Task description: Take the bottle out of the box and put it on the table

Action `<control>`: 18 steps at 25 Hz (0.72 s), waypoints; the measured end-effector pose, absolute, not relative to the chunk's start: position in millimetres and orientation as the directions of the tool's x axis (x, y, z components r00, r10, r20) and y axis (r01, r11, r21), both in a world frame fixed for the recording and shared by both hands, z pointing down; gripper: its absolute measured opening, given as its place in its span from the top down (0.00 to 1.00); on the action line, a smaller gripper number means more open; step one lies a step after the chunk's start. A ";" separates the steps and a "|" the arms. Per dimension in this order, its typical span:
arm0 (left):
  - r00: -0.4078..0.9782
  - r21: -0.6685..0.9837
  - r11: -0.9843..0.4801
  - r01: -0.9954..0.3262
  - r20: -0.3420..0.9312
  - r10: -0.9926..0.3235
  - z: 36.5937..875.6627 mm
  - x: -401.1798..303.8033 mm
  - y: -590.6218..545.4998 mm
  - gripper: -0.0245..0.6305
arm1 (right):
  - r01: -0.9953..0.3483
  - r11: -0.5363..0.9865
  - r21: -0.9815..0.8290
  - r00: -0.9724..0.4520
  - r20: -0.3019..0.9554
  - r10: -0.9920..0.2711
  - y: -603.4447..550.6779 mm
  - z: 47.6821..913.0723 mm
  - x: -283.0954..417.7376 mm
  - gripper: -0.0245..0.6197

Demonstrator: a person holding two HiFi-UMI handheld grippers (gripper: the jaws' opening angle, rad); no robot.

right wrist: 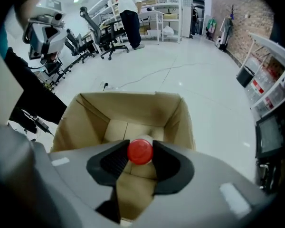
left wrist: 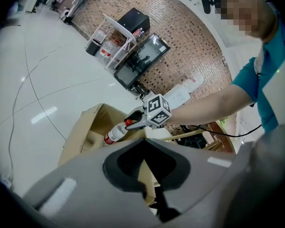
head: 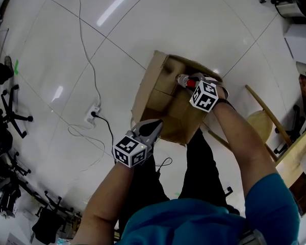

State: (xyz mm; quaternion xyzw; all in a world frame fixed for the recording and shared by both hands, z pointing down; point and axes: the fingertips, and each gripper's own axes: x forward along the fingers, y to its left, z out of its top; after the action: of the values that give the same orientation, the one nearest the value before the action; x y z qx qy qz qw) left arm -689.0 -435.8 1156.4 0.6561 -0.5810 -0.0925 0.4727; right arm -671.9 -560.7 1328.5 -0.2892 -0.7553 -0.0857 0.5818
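Note:
The open cardboard box (head: 166, 103) stands on the white floor in front of my legs. My right gripper (head: 191, 81) points steeply down over its far right corner, shut on the neck of the bottle (head: 184, 80). In the right gripper view the red cap (right wrist: 140, 151) sits pinched between the dark pads (right wrist: 115, 160), above the box's inside (right wrist: 128, 127). The left gripper view shows the pale, red-labelled bottle (left wrist: 115, 133) hanging from the right gripper (left wrist: 133, 122) above the box (left wrist: 92, 127). My left gripper (head: 155, 125) is at the box's near rim, tips together; whether cardboard is pinched is unclear.
A power strip (head: 93, 115) with trailing cables lies on the floor left of the box. A wooden chair (head: 265, 126) stands to the right. Office chairs (head: 10, 111) are at the far left. A shelf rack (left wrist: 115, 42) stands by the brick wall. A person (right wrist: 130, 13) stands far off.

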 end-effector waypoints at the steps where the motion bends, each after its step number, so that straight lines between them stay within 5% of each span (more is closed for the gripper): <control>1: 0.296 0.722 0.121 -0.681 0.423 -0.856 1142.7 -687.1 -434.3 0.96 | 0.543 0.815 -0.202 -0.163 0.927 0.338 -557.8 1311.9 -670.7 0.73; 18: 0.096 0.564 0.106 -0.819 0.318 -0.943 930.8 -609.4 -326.9 0.96 | 0.670 0.738 -0.082 -0.267 0.900 0.343 -446.1 1052.3 -574.4 0.73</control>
State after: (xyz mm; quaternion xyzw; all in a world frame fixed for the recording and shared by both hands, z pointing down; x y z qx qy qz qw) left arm -609.4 -326.9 930.8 0.6619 -0.6656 -0.0936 0.3318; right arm -574.4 -446.1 1052.3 -0.3250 -0.7798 -0.1600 0.5106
